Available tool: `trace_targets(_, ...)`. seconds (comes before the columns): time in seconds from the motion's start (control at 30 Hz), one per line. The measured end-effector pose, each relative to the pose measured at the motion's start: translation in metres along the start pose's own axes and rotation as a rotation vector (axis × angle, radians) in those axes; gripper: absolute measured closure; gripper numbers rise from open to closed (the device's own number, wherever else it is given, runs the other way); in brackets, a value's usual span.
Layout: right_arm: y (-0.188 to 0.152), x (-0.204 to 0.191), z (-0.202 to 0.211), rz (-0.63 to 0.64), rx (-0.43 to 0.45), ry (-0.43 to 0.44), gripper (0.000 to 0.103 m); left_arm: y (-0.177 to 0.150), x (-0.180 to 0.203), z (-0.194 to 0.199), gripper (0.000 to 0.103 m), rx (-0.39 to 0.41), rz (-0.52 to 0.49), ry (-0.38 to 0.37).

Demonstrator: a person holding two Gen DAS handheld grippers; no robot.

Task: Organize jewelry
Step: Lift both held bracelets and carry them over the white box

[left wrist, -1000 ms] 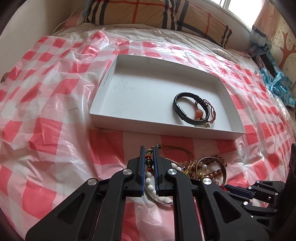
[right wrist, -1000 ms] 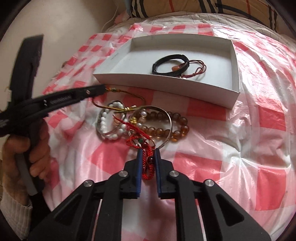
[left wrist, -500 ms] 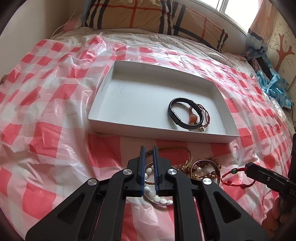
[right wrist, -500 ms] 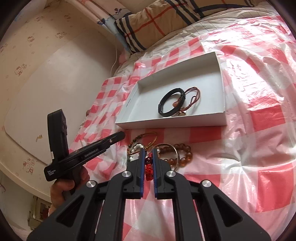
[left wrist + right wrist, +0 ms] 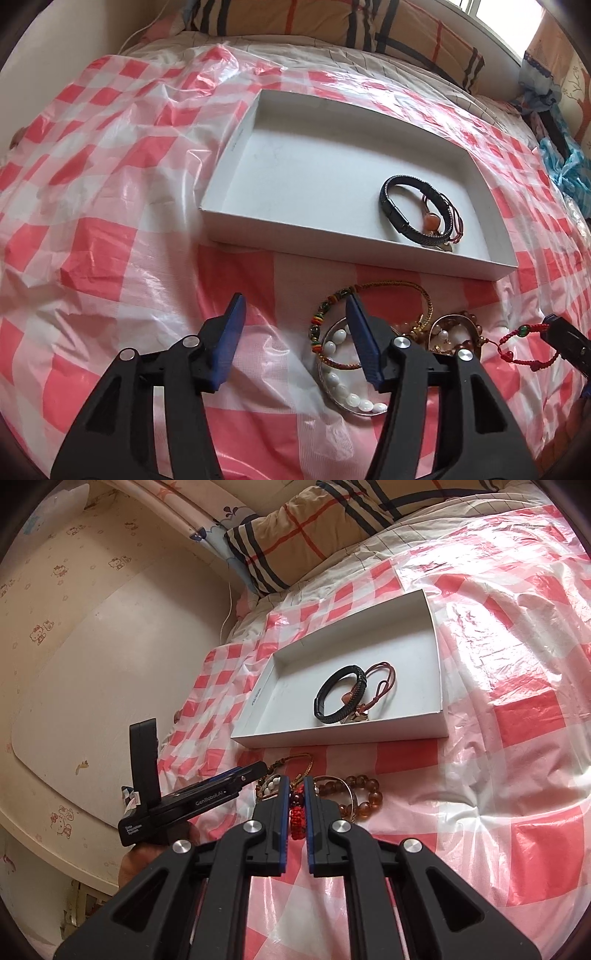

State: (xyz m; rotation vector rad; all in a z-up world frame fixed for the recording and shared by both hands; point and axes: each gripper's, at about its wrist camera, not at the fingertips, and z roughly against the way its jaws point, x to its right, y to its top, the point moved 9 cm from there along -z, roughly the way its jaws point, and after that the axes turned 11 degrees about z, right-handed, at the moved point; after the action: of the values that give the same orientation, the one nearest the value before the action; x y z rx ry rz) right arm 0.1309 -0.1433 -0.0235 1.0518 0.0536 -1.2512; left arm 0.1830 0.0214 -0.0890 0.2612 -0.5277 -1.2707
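Jaws of the left gripper [image 5: 293,301] are opening over the red-checked plastic sheet [image 5: 110,236], nothing between them; the right gripper [image 5: 296,788] clamps a red knotted cord bracelet [image 5: 298,818]. Loose beaded bracelets [image 5: 343,354] lie before the shallow white cardboard tray [image 5: 295,170].

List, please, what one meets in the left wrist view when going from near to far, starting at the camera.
left hand-held gripper, its jaws opening with nothing between them → white bead bracelet → white box → plaid pillow.
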Motion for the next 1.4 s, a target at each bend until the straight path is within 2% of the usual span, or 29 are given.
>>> trace_targets(0.1, 0.000, -0.002, -0.001, 0.010, -0.003, 0.001, 0.095, -0.006, 0.007, -0.008, 0.050, -0.018, -0.035, 0.011)
trace_targets(0.13, 0.000, -0.002, -0.001, 0.013, -0.004, 0.001, 0.094, -0.007, 0.011, -0.009, 0.058, -0.009, -0.064, 0.022)
trace_targets(0.17, 0.000, -0.003, -0.001, 0.013, -0.003, 0.003, 0.094, -0.009, 0.016, -0.008, 0.078, -0.010, -0.084, 0.020)
trace_targets(0.2, 0.000, -0.003, -0.001, 0.012, -0.002, 0.004, 0.094, -0.012, 0.021, -0.009, 0.086, -0.024, -0.102, 0.005)
trace_targets(0.27, 0.001, -0.003, -0.001, 0.011, 0.000, 0.004, 0.094, -0.013, 0.025, -0.005, 0.096, -0.007, -0.130, 0.021)
trace_targets(0.3, 0.001, -0.003, -0.001, 0.009, 0.001, 0.005, 0.094, -0.012, 0.025, -0.003, 0.098, 0.002, -0.132, 0.020)
trace_targets(0.4, 0.002, -0.002, -0.001, 0.004, 0.005, 0.005, 0.094, -0.007, 0.026, 0.012, 0.099, 0.024, -0.090, -0.048)
trace_targets(0.47, 0.002, -0.003, 0.000, 0.004, 0.009, 0.005, 0.094, -0.001, 0.027, 0.024, 0.099, 0.062, -0.082, -0.075)
trace_targets(0.57, 0.004, -0.003, 0.001, 0.006, 0.018, 0.006, 0.094, 0.007, 0.033, 0.042, 0.103, 0.118, -0.064, -0.156)
trace_targets(0.67, 0.007, -0.004, 0.004, 0.006, 0.038, 0.008, 0.094, 0.013, 0.046, 0.066, 0.103, 0.190, -0.078, -0.245)
trace_targets(0.73, 0.009, -0.004, 0.006, 0.009, 0.050, 0.008, 0.094, 0.013, 0.052, 0.073, 0.103, 0.207, -0.095, -0.270)
trace_targets(0.83, 0.010, -0.004, 0.006, 0.009, 0.050, 0.006, 0.094, 0.007, 0.053, 0.061, 0.103, 0.177, -0.137, -0.212)
trace_targets(0.9, 0.011, -0.004, 0.006, 0.011, 0.048, 0.004, 0.094, 0.002, 0.049, 0.039, 0.102, 0.135, -0.168, -0.109)
trace_targets(0.93, 0.011, -0.005, 0.006, 0.012, 0.048, 0.003, 0.094, -0.001, 0.045, 0.028, 0.098, 0.119, -0.187, -0.048)
trace_targets(1.0, 0.011, -0.005, 0.006, 0.012, 0.047, 0.006, 0.094, -0.004, 0.041, 0.013, 0.081, 0.102, -0.208, 0.017)
trace_targets(1.03, 0.011, -0.006, 0.006, 0.011, 0.047, 0.008, 0.094, -0.003, 0.040, 0.007, 0.065, 0.101, -0.207, 0.039)
trace_targets(1.07, 0.011, -0.006, 0.006, 0.012, 0.046, 0.010, 0.094, -0.003, 0.039, 0.002, 0.057, 0.103, -0.206, 0.054)
trace_targets(1.1, 0.011, -0.007, 0.005, 0.013, 0.045, 0.013, 0.094, -0.002, 0.037, -0.003, 0.057, 0.099, -0.206, 0.073)
trace_targets(1.13, 0.011, -0.007, 0.005, 0.015, 0.044, 0.014, 0.094, -0.004, 0.034, -0.010, 0.057, 0.078, -0.205, 0.092)
trace_targets(1.17, 0.011, -0.008, 0.004, 0.018, 0.042, 0.017, 0.094, -0.006, 0.031, -0.017, 0.064, 0.049, -0.191, 0.093)
trace_targets(1.2, 0.011, -0.008, 0.004, 0.020, 0.041, 0.019, 0.094, -0.007, 0.030, -0.019, 0.074, 0.035, -0.178, 0.084)
trace_targets(1.23, 0.011, -0.009, 0.004, 0.022, 0.041, 0.023, 0.094, -0.008, 0.029, -0.019, 0.090, 0.025, -0.175, 0.088)
trace_targets(1.27, 0.011, -0.010, 0.004, 0.023, 0.042, 0.027, 0.094, -0.008, 0.029, -0.019, 0.097, 0.021, -0.181, 0.088)
trace_targets(1.33, 0.012, -0.010, 0.004, 0.024, 0.044, 0.030, 0.094, -0.009, 0.029, -0.015, 0.098, 0.014, -0.168, 0.059)
trace_targets(1.4, 0.013, -0.010, 0.005, 0.021, 0.053, 0.031, 0.094, -0.007, 0.033, -0.004, 0.098, 0.024, -0.137, -0.001)
